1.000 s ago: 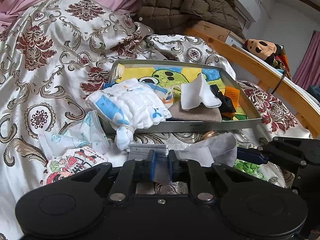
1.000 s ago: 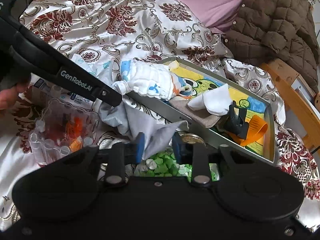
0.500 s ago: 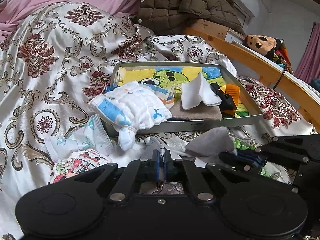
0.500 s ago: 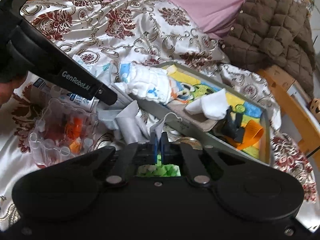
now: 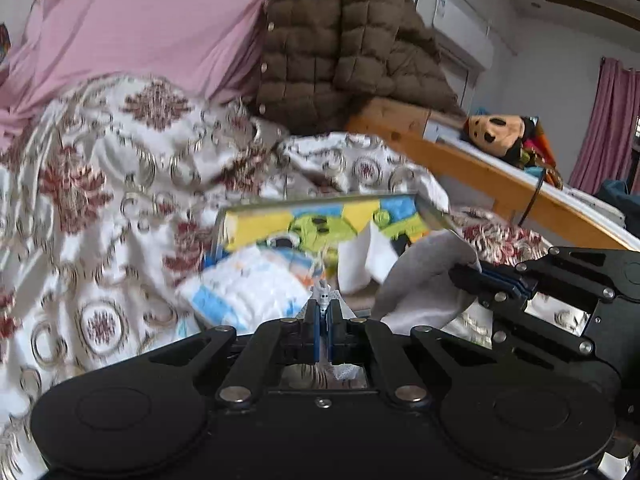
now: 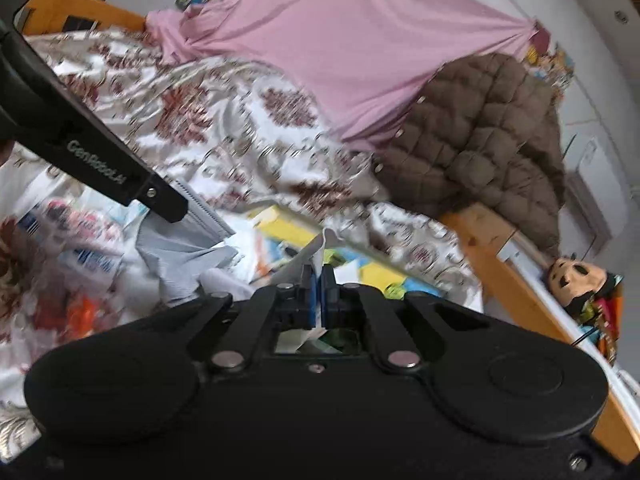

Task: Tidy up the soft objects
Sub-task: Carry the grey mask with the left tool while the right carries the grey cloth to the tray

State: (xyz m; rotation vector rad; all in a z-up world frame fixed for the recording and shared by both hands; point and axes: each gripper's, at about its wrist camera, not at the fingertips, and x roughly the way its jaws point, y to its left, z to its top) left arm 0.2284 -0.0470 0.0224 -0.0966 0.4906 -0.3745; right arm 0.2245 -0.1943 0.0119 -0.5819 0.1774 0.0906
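Observation:
A grey pleated face mask (image 5: 424,280) hangs stretched between my two grippers above the patterned bedspread. My left gripper (image 5: 323,312) is shut on a thin white bit of the mask's edge. In the right wrist view its black fingers (image 6: 168,204) pinch the pleated side of the mask (image 6: 176,248). My right gripper (image 6: 318,276) is shut on the other corner and shows from the side (image 5: 466,276) in the left wrist view. Behind lies a metal tray (image 5: 432,216) with a cartoon lining, holding a white-and-blue quilted bundle (image 5: 248,288) and a white folded cloth (image 5: 360,264).
A brown quilted jacket (image 5: 340,52) and a pink sheet (image 5: 140,28) are piled at the back. A wooden bed rail (image 5: 480,176) with a plush toy (image 5: 496,132) runs along the right. Packets and a clear box with orange items (image 6: 76,308) lie blurred at the left.
Both grippers went from open to shut on the grey mask, then rose with it. The mask has come up off the bedspread and both views now tilt higher.

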